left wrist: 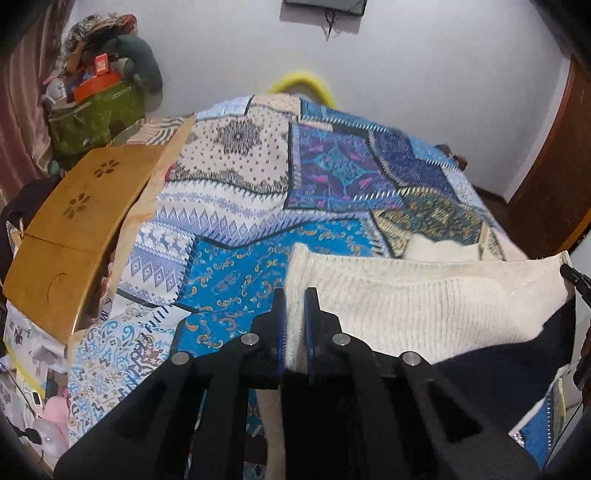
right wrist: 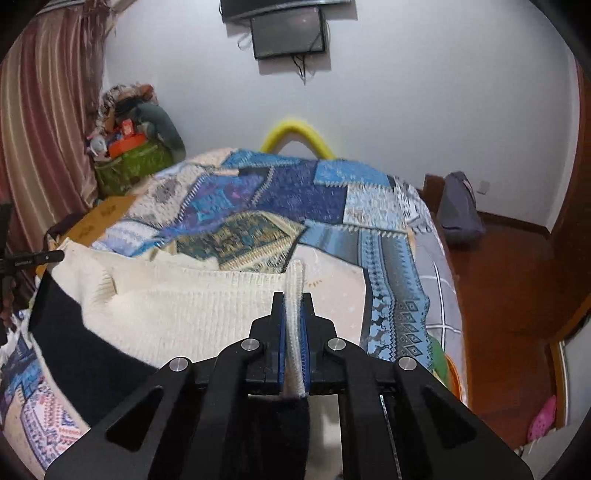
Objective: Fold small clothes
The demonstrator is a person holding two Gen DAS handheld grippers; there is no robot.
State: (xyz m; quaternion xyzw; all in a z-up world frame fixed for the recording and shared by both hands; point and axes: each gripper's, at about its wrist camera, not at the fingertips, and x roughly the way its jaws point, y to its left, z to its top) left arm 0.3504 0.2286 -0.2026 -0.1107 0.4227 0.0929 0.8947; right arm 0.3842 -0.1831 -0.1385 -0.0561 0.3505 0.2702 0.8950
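We are working over a bed covered by a patchwork bedspread (left wrist: 258,206) in blues, creams and purples, with panels of diamonds, reindeer and floral scrolls. At its far end a yellow curved tube (right wrist: 295,133) rises against a plain white wall (left wrist: 424,74), where a dark screen (right wrist: 288,33) hangs with loose cables below it. To our left hangs a striped pinkish curtain (right wrist: 44,122), and in that corner a green bag (left wrist: 92,118) is heaped with boxes and soft items. A wooden lap table (left wrist: 74,221) with flower-shaped cut-outs sits along the left edge of the bed. To the right the floor is reddish-brown wood (right wrist: 509,280), with a grey bag (right wrist: 461,206) against the wall and something pink (right wrist: 543,417) low down near the frame's edge. The task's garment, a cream ribbed knit (left wrist: 424,299) with a dark navy part (right wrist: 85,350) hanging beneath it, is stretched between our two tools over the near end of the bed. Our left gripper (left wrist: 294,295) is clamped on one end of the cream edge, the fabric pinched between its blue pads. Our right gripper (right wrist: 293,299) is likewise closed tight on the other end, a narrow band of knit squeezed between its pads.
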